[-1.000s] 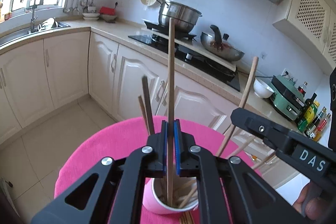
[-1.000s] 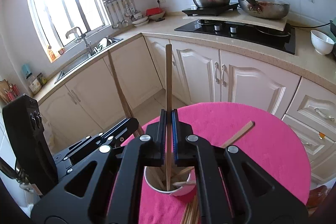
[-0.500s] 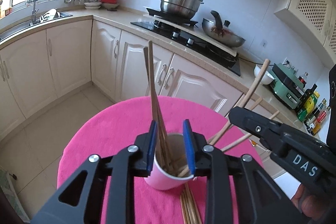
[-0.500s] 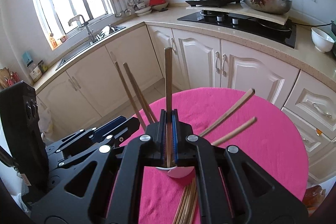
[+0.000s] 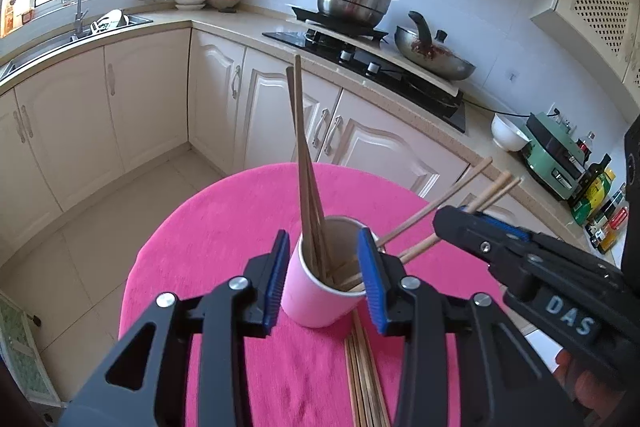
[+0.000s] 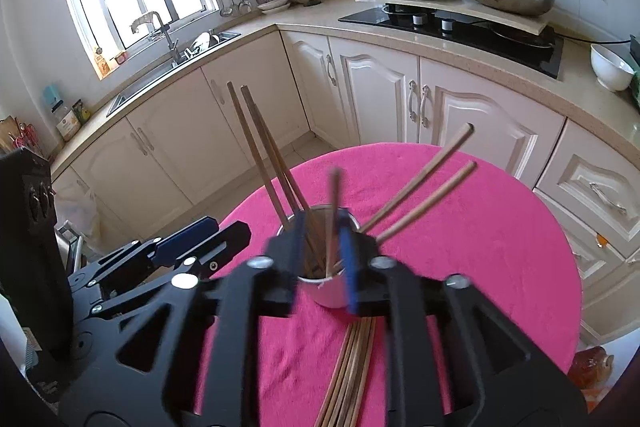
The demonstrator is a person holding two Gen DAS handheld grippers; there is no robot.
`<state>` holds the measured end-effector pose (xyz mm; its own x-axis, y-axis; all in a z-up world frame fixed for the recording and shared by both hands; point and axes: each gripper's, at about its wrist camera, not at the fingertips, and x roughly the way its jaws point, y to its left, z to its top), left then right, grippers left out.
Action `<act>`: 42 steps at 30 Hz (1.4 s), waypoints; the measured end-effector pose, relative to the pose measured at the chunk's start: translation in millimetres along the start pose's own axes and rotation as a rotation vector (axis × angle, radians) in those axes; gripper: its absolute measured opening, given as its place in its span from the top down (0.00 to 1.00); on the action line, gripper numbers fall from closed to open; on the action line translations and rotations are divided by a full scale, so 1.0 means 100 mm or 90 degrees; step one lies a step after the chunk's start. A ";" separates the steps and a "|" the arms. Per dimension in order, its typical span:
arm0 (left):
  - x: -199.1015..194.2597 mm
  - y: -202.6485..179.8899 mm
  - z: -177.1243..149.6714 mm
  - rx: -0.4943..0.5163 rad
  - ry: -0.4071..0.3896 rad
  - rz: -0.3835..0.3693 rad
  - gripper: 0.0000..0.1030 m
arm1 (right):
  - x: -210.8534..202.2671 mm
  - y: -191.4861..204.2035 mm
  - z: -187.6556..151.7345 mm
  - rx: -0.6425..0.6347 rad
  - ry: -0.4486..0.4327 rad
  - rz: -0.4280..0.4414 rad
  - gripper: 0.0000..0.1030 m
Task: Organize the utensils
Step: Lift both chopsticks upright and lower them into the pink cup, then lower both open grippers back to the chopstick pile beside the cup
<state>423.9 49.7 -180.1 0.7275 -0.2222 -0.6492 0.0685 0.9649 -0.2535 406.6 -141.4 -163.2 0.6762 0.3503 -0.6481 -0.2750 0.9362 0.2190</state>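
Observation:
A pink cup [image 5: 316, 301] stands on the round pink table [image 5: 224, 227] with several wooden chopsticks [image 5: 306, 167] leaning in it. My left gripper [image 5: 323, 277] is open and empty, its jaws on either side of the cup. My right gripper [image 6: 320, 259] is open just above the cup [image 6: 326, 293]; a blurred chopstick [image 6: 332, 223] stands loose between its jaws with its lower end in the cup. A bundle of loose chopsticks [image 6: 352, 367] lies on the cloth in front of the cup, also in the left wrist view [image 5: 364, 379].
Cream kitchen cabinets [image 5: 152, 95] and a counter with a hob, steel pot [image 5: 354, 1] and wok [image 5: 434, 61] run behind the table. A sink [image 6: 176, 59] sits under the window. Bottles [image 5: 600, 203] stand at the far right.
My left gripper opened, released its chopstick into the cup and drew back. My right gripper has now opened too, and its chopstick drops into the cup.

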 end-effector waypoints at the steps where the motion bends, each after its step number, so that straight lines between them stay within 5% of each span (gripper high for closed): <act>1: -0.01 -0.01 -0.02 -0.002 0.003 0.001 0.66 | -0.04 -0.01 -0.02 0.001 -0.003 0.000 0.63; 12: 0.01 -0.14 -0.41 0.003 0.069 0.016 0.65 | -0.36 -0.26 -0.20 -0.005 -0.005 -0.015 0.55; 27: 0.73 -0.36 -1.34 0.072 0.334 0.042 0.65 | -0.17 -0.80 -0.99 0.060 0.143 -0.039 0.55; 42: 0.93 -0.49 -1.45 0.133 0.394 0.098 0.57 | -0.01 -0.94 -1.29 0.096 0.207 -0.034 0.52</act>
<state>389.3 -38.2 -332.2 0.2175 -0.0584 -0.9743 0.1704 0.9851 -0.0211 343.2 -233.6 -277.3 0.4274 0.2955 -0.8544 -0.1250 0.9553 0.2678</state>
